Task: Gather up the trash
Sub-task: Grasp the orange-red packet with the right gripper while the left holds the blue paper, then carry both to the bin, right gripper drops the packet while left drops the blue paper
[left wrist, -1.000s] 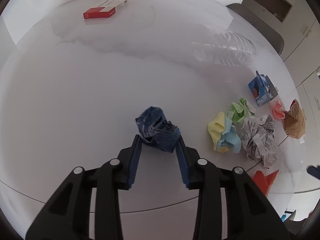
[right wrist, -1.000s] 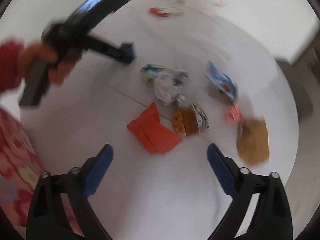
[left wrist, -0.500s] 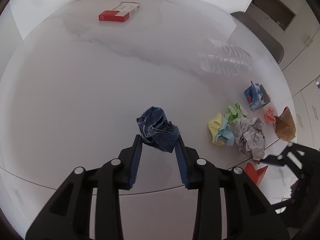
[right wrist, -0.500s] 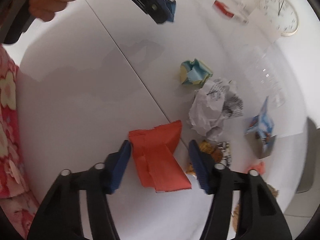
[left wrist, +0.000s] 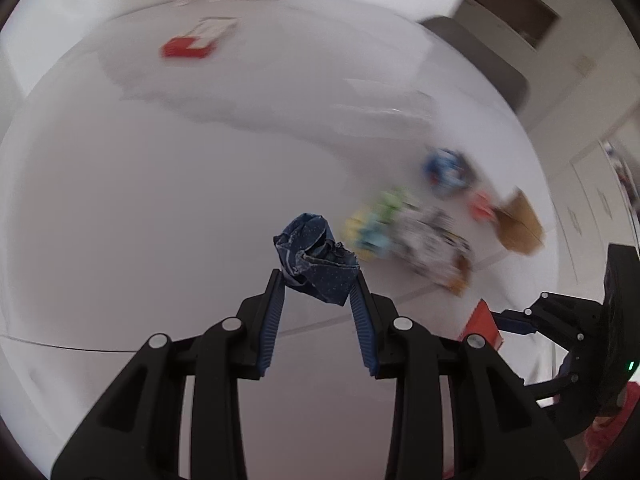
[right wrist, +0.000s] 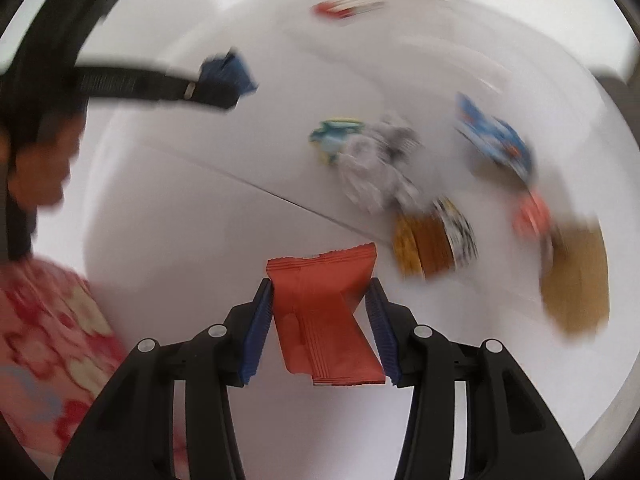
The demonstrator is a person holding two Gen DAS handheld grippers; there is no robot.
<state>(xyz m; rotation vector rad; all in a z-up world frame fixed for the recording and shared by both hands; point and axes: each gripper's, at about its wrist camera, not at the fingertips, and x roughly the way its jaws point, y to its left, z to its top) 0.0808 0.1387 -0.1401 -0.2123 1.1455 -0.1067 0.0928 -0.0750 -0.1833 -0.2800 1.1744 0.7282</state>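
My left gripper (left wrist: pixel 318 280) is shut on a crumpled dark blue wad (left wrist: pixel 314 256) and holds it above the white table (left wrist: pixel 160 200). It also shows in the right wrist view (right wrist: pixel 224 76) at the upper left. My right gripper (right wrist: pixel 322 292) is shut on an orange-red wrapper (right wrist: pixel 320 304) over the table; it shows at the right edge of the left wrist view (left wrist: pixel 516 320). More trash lies in a blurred cluster: yellow-blue-green paper (right wrist: pixel 334 138), crumpled newsprint (right wrist: pixel 376 164), a yellow and black packet (right wrist: pixel 434 240), a blue wrapper (right wrist: pixel 496 140), a pink scrap (right wrist: pixel 534 212), brown paper (right wrist: pixel 576 276).
A red and white box (left wrist: pixel 196 40) lies at the far side of the table. A grey chair back (left wrist: pixel 480 56) stands beyond the table's far right edge. A seam (right wrist: pixel 260 188) runs across the tabletop. The person's floral sleeve (right wrist: pixel 44 340) is at the left.
My right gripper has closed on the orange-red wrapper and lifted it. My left gripper, still holding the blue wad, has swung; both views are motion-blurred.
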